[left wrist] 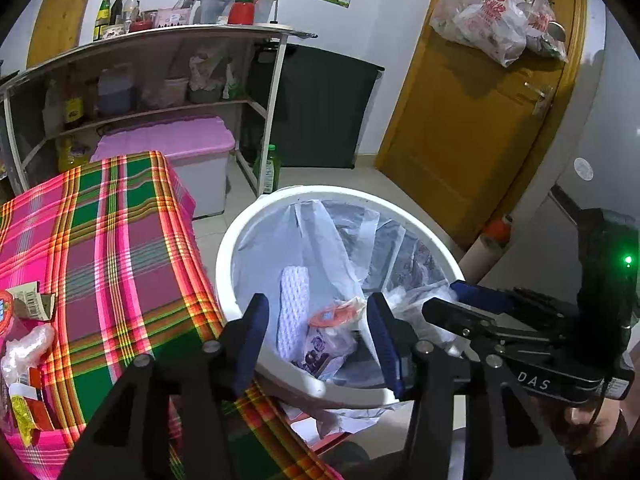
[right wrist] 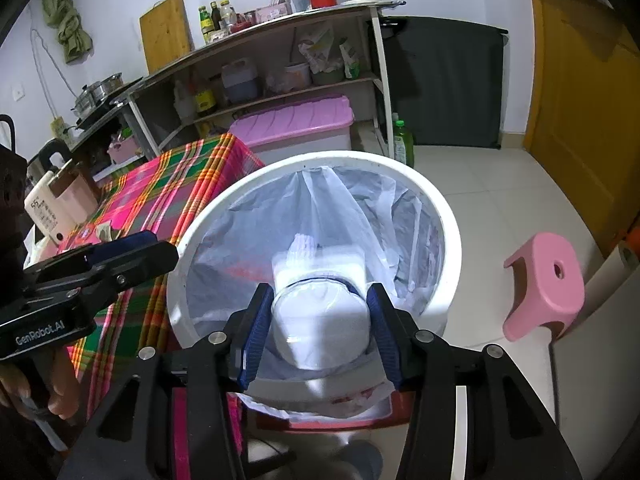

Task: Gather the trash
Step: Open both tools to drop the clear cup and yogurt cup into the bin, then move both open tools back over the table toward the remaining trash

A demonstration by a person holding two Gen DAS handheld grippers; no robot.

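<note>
Trash sits between the blue pads of the right tool (right wrist: 319,330): a white, rounded plastic container (right wrist: 320,320) that the pads press on from both sides, held over the mouth of the white bin (right wrist: 450,236). The left tool (left wrist: 318,340) hangs over the same bin with its jaws spread and nothing between them; below it, inside the clear liner bag (left wrist: 320,232), lie a white foam net sleeve (left wrist: 292,304), an orange-lidded wrapper (left wrist: 334,316) and a purple printed packet (left wrist: 316,356). More trash waits on the desk under its pink and green plaid cloth (left wrist: 112,248): a torn carton scrap with a barcode (left wrist: 34,302), a crumpled clear wrapper (left wrist: 28,346) and red and yellow packets (left wrist: 26,408) at the left edge of the left wrist view. A hand (right wrist: 60,388) grips the left tool's handle. Beside the bin on the tiled floor stands a pink stool (right wrist: 546,284). Farther back are a pink-lidded storage box (right wrist: 296,120), a green bottle (right wrist: 402,140), a metal shelf rack (left wrist: 160,76) with bottles, and a yellow door (left wrist: 472,116) hung with plastic bags (left wrist: 500,16).
</note>
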